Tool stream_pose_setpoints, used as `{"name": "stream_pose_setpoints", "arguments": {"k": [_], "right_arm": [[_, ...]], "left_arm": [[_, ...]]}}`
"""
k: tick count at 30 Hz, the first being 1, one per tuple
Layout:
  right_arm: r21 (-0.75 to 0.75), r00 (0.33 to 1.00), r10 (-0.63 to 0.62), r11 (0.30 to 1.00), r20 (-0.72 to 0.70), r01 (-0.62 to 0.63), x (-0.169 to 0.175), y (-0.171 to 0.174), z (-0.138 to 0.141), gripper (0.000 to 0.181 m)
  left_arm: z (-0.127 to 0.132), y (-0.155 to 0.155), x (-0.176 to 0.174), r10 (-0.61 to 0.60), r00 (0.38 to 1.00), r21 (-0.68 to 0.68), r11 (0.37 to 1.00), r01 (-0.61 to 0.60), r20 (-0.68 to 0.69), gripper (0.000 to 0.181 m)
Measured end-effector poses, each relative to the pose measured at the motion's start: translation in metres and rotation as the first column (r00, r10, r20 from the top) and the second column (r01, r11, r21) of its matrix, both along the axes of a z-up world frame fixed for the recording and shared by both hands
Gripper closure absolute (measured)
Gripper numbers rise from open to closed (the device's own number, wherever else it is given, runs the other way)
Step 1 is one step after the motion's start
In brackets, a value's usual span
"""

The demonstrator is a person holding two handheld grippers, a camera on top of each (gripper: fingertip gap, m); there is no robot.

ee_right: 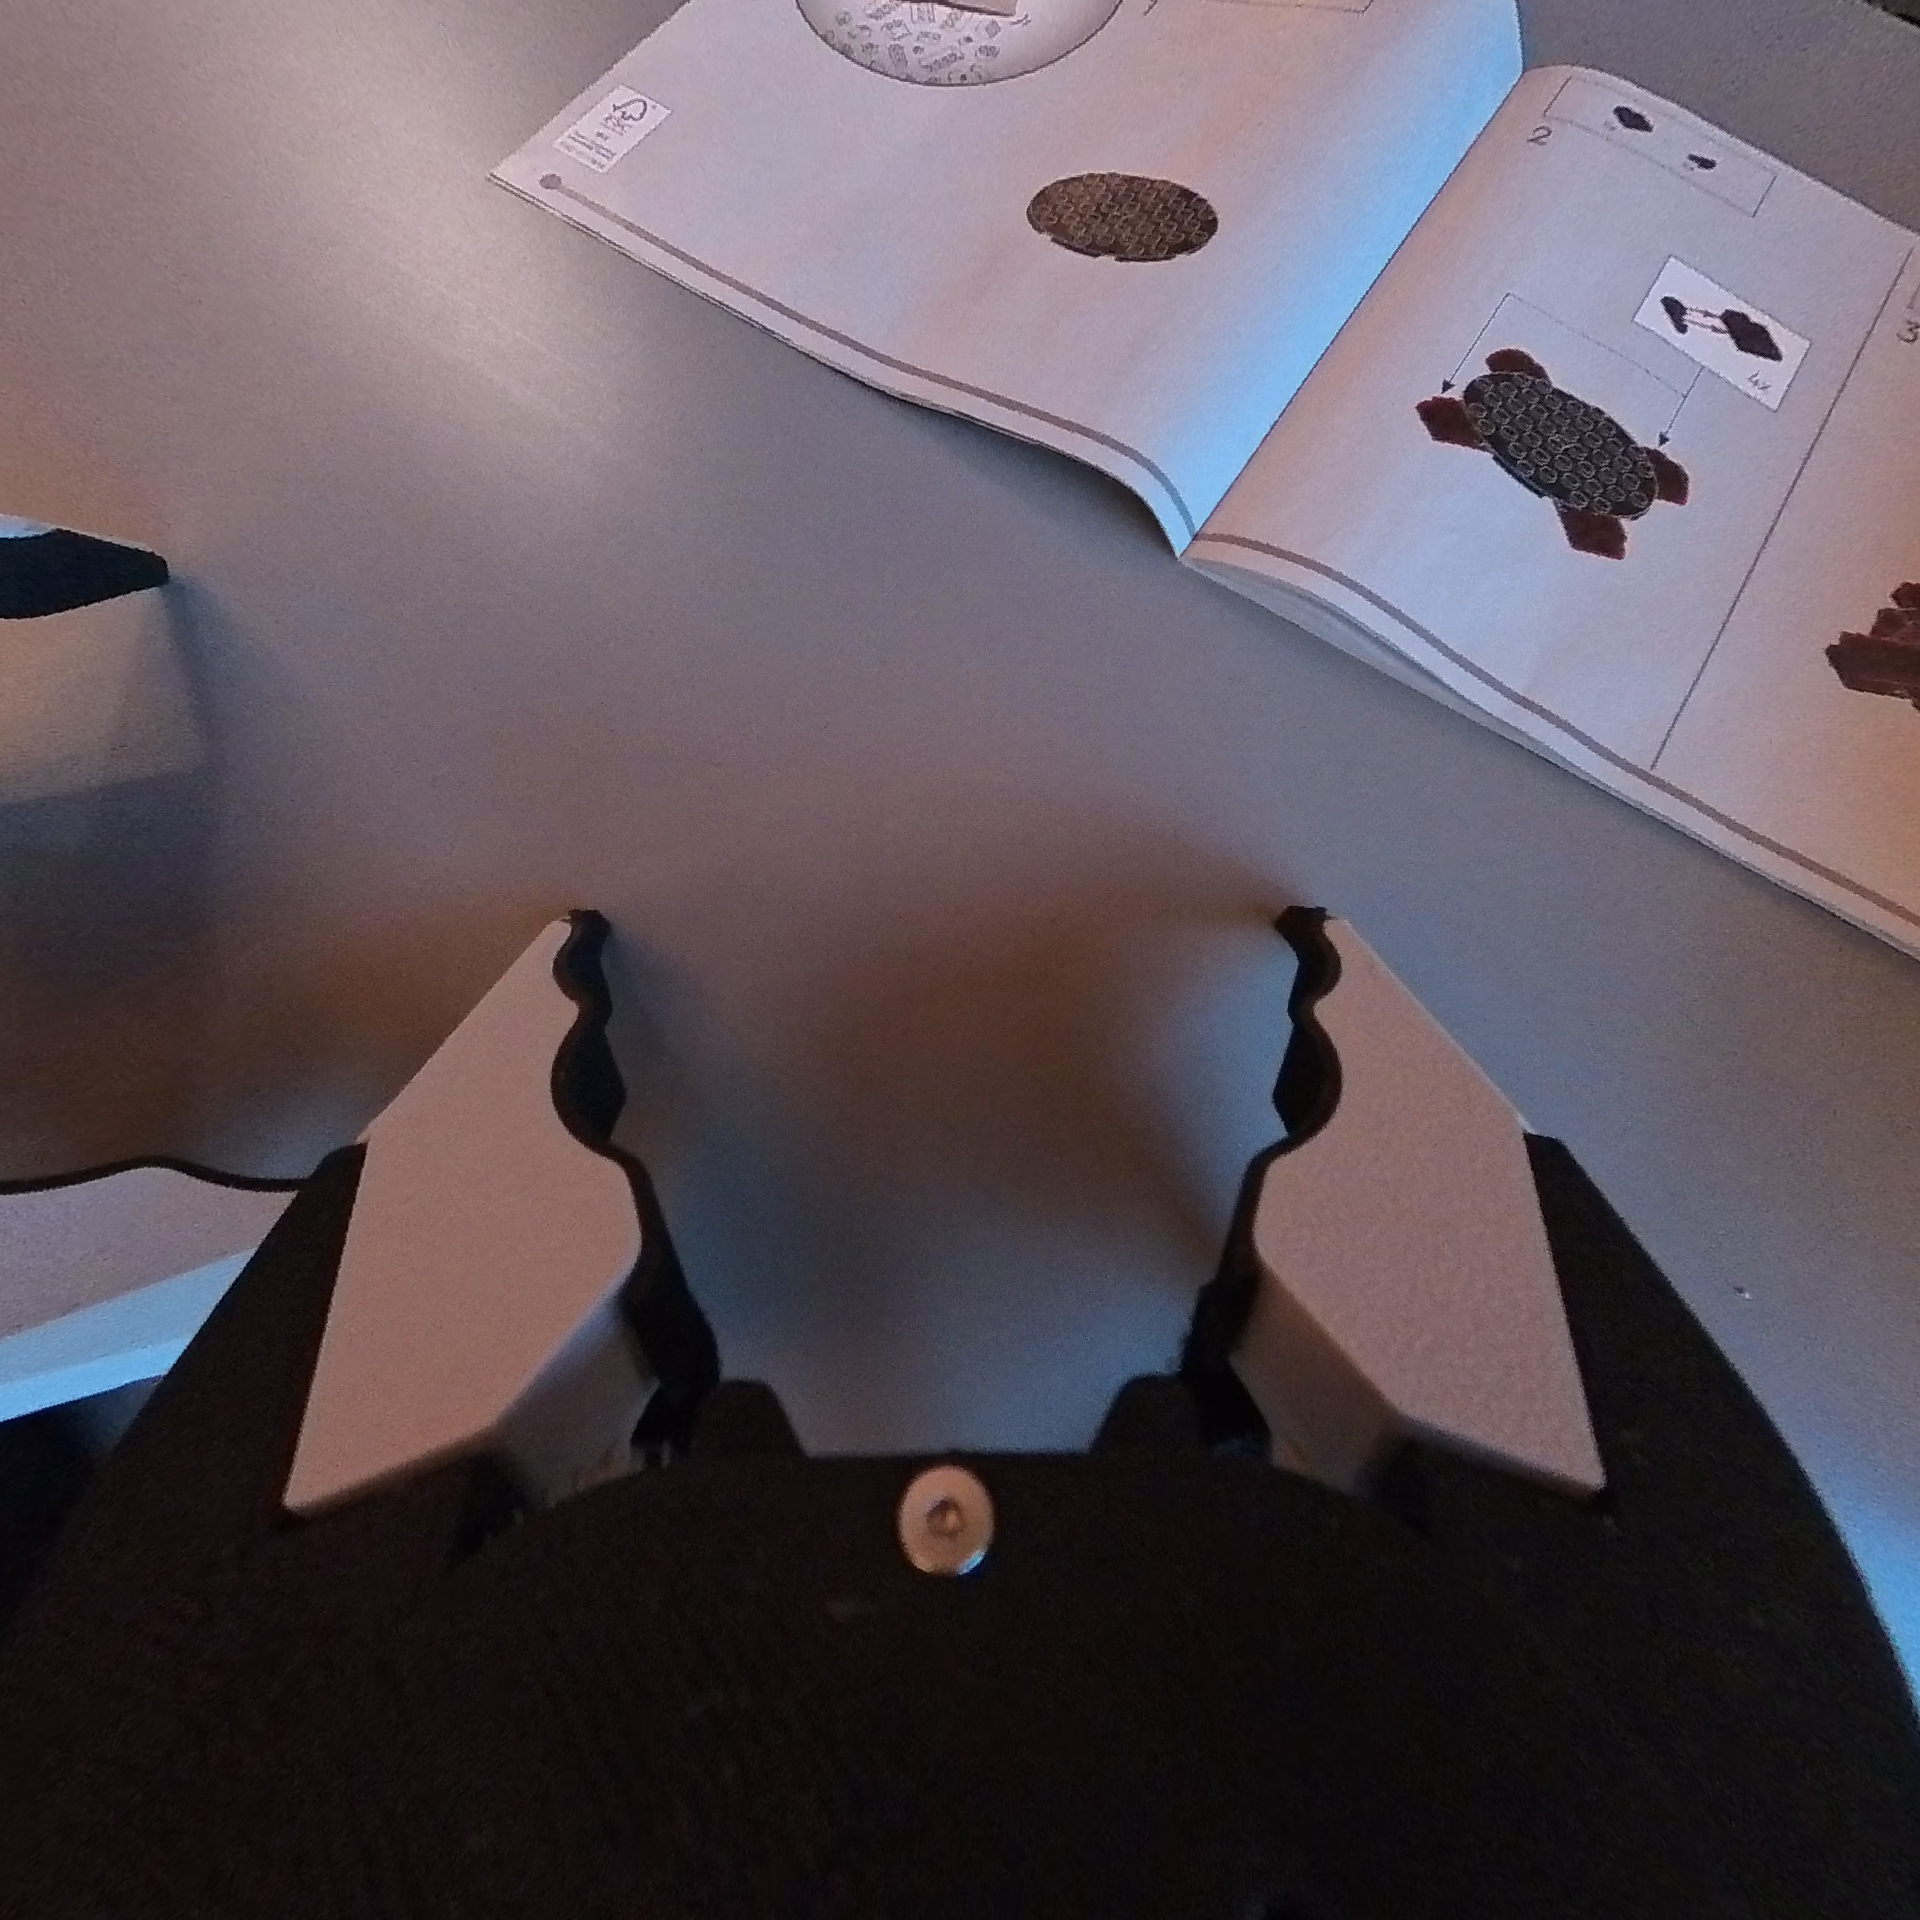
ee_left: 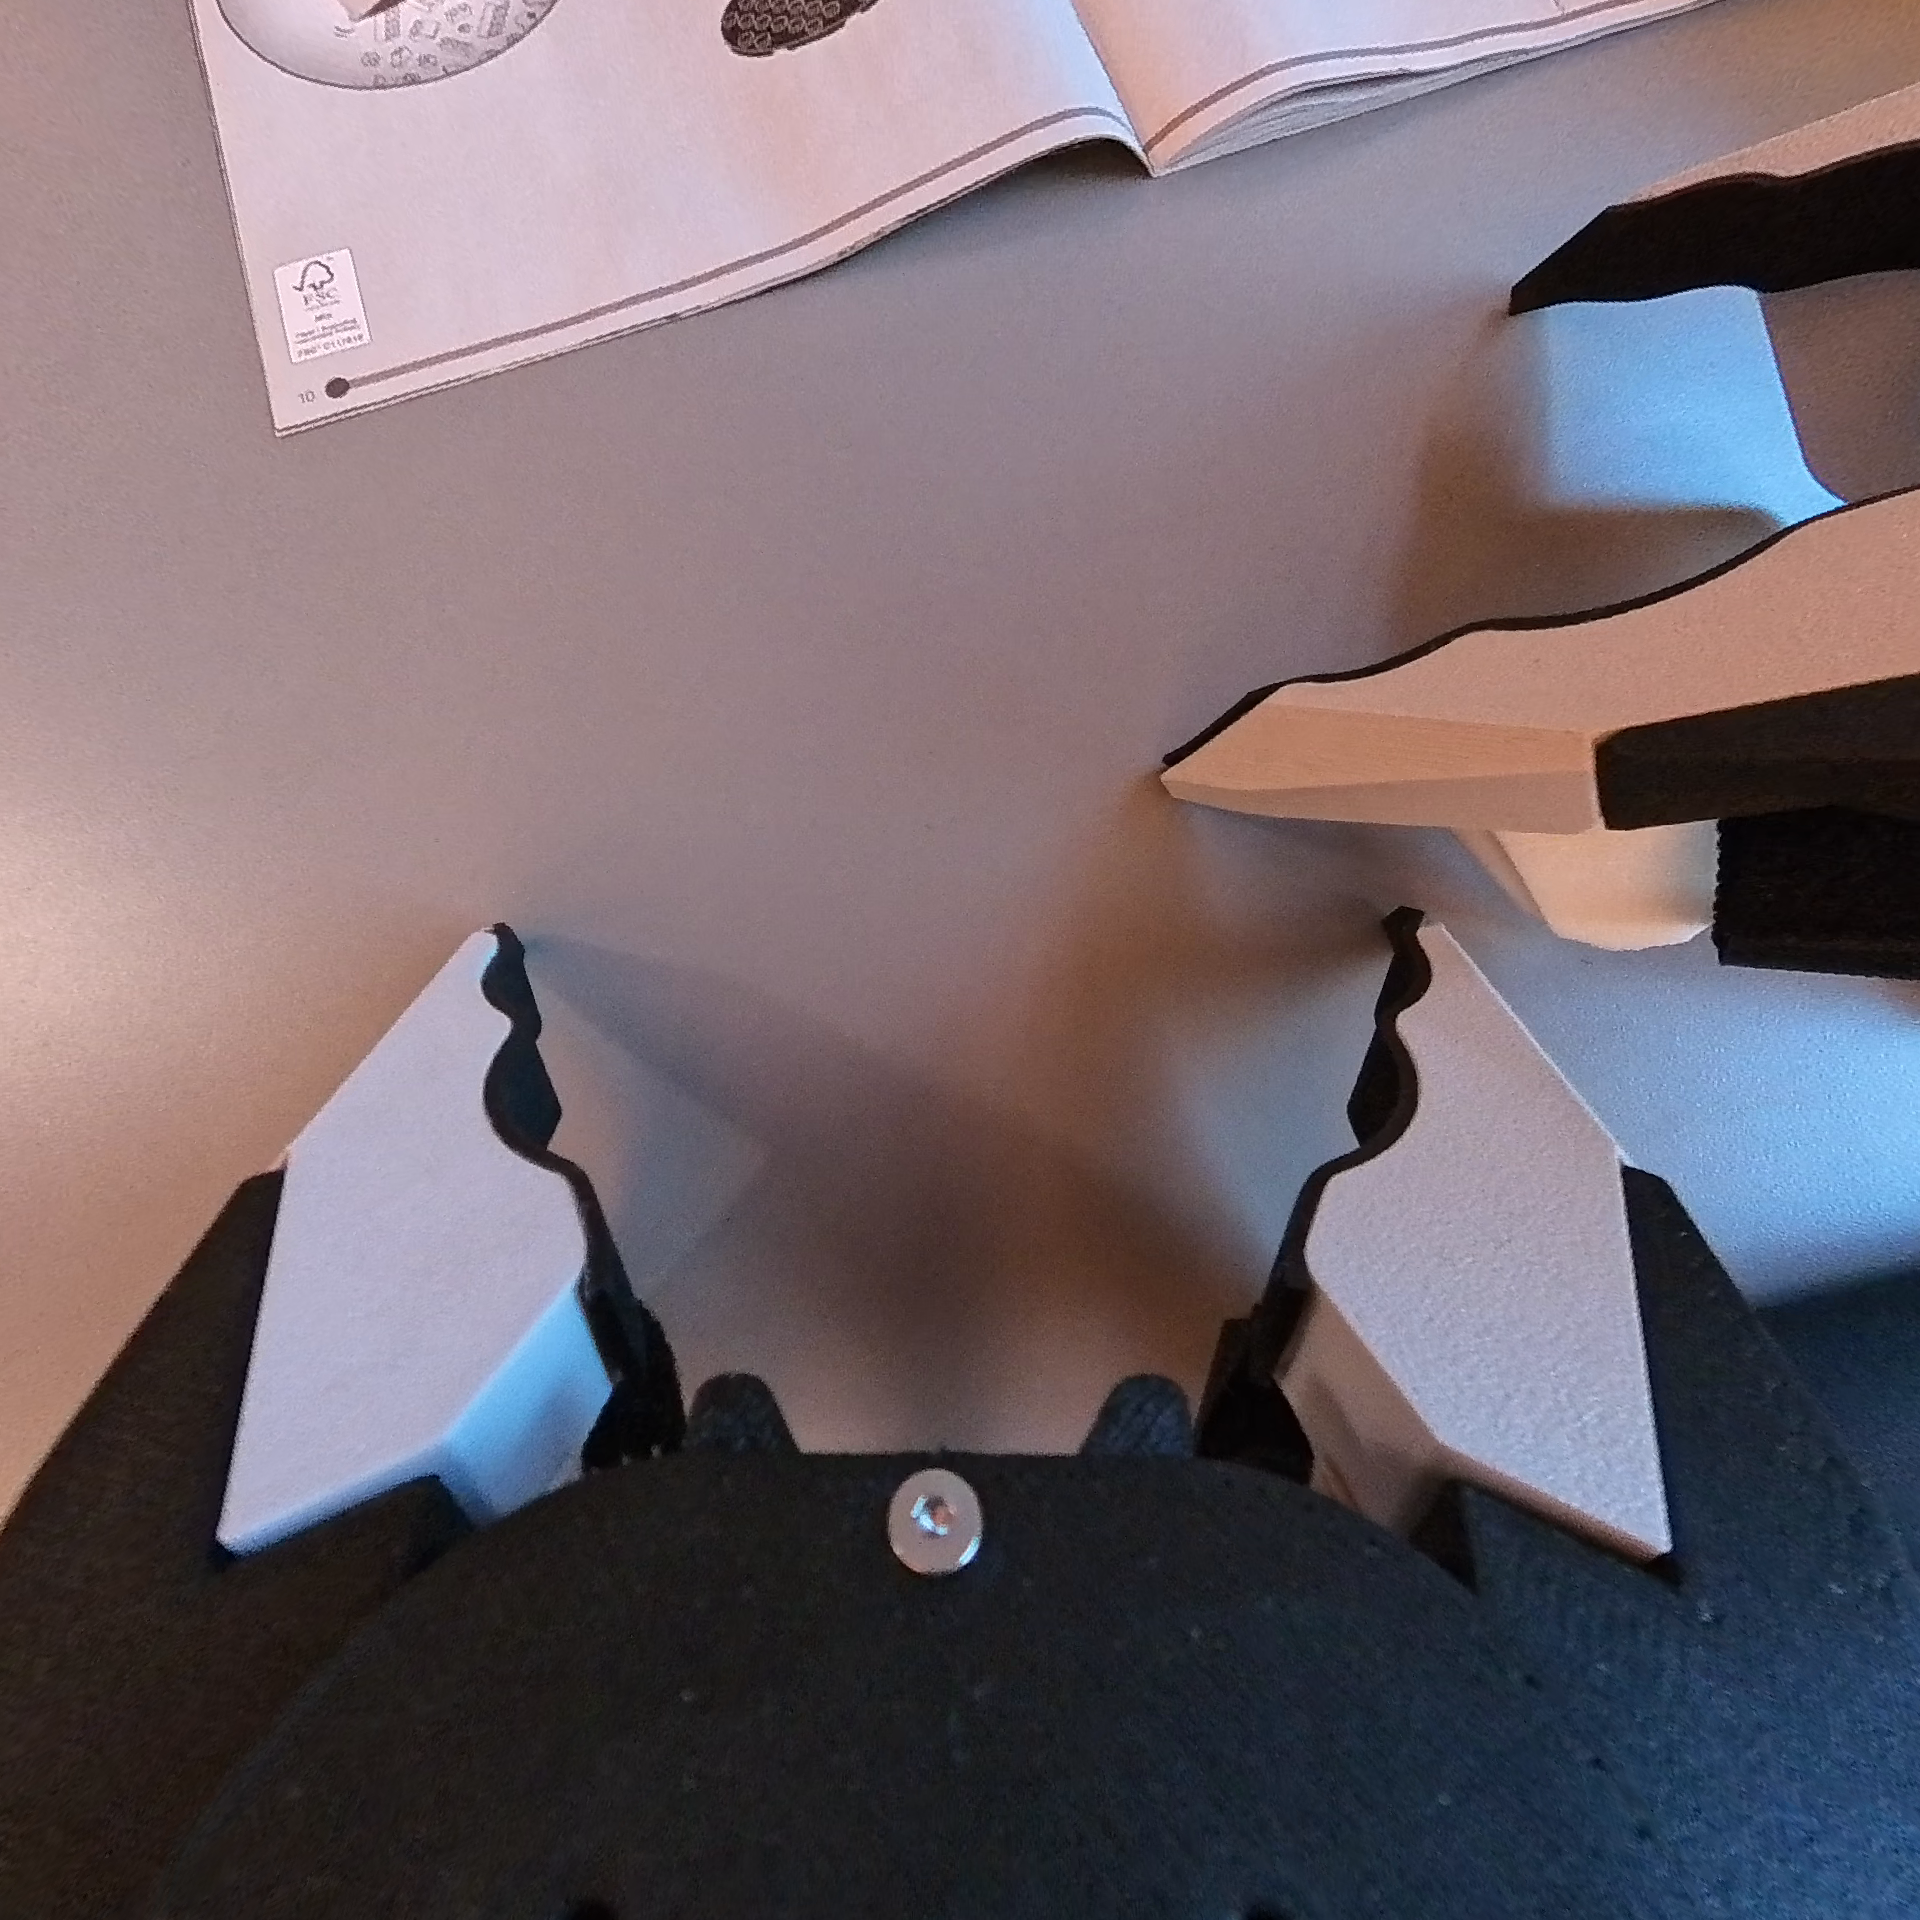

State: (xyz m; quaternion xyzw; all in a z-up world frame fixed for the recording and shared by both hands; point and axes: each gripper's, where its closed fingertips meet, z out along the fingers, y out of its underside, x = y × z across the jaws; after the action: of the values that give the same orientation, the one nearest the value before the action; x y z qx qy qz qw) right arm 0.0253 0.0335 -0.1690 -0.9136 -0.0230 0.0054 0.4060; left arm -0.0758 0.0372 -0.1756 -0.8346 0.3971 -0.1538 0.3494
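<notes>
Both jaws stood wide open, empty, over the grey surface [ee_right: 727, 623]: left gripper [ee_left: 951, 940], right gripper [ee_right: 940, 925]; open booklet [ee_right: 1195, 343] lay upper right in the right wrist view, nearer the right gripper.

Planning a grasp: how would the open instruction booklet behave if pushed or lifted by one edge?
The instruction booklet looks thin and paper-bound, so probably light and floppy; lifted by one edge, pages would likely sag. It lies flat on the smooth grey table, so a push would probably slide it.

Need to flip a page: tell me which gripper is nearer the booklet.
Right, though only slightly. The right gripper hangs open short of the open booklet; the left gripper is open too, with more bare table ahead of it.
</notes>
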Motion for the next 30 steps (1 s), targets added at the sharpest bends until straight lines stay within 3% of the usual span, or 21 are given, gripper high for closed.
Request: {"name": "stream_pose_setpoints", "arguments": {"k": [30], "right_arm": [[0.000,1.000,0.000,1.000,0.000,0.000,-0.0001,0.0007,-0.0009,0.052]], "left_arm": [[-0.0004,0.0017,0.0061,-0.034,0.999,-0.007,0.999,0.034,-0.005,0.023]]}}
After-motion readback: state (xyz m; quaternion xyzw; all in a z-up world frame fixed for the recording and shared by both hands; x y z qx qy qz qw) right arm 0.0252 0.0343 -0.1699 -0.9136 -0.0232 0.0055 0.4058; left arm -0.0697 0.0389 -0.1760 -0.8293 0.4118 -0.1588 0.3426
